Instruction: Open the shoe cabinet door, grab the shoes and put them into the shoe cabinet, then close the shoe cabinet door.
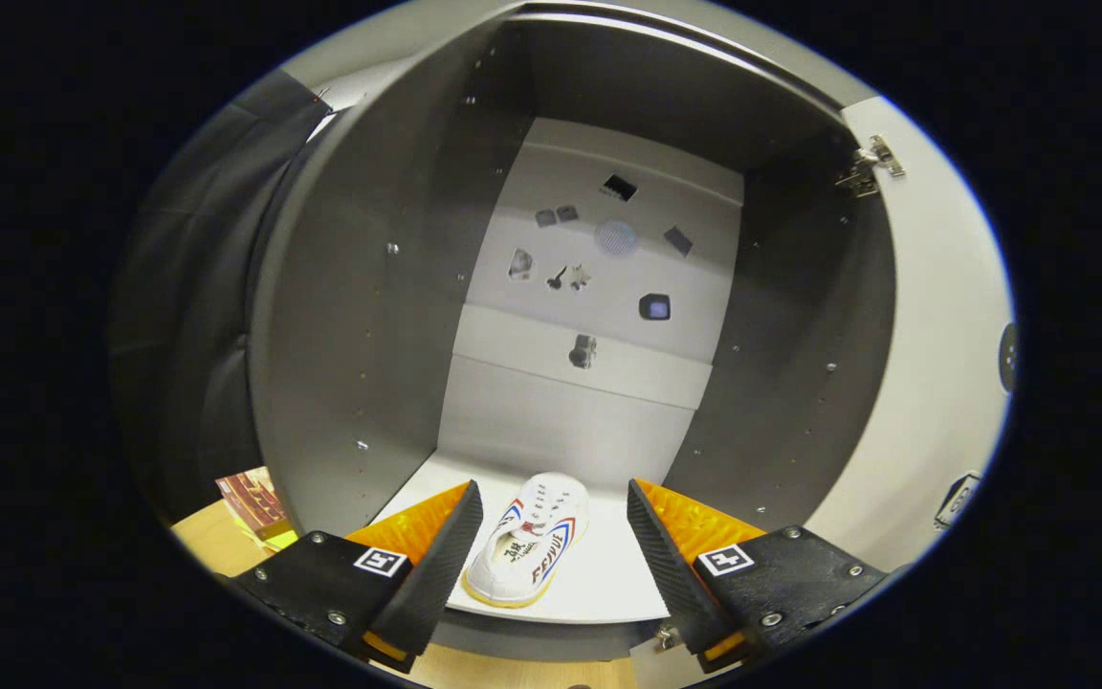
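The shoe cabinet (350, 316) stands open in front of me, grey inside with a pale back panel. Its door (934, 383) is swung out to the right on a metal hinge (862, 167). A white shoe (532, 545) with red and blue stripes lies on the cabinet's bottom shelf (608, 574), near the front edge. My gripper (551, 536) is open. The shoe sits in the gap between the fingers, closer to the left one, and neither finger touches it.
Small stickers and holes dot the cabinet's back panel (599, 277). Left of the cabinet a wooden surface (216, 545) carries a reddish box (250, 498). Black cloth hangs at the far left. The cabinet's side walls stand close on both sides of the fingers.
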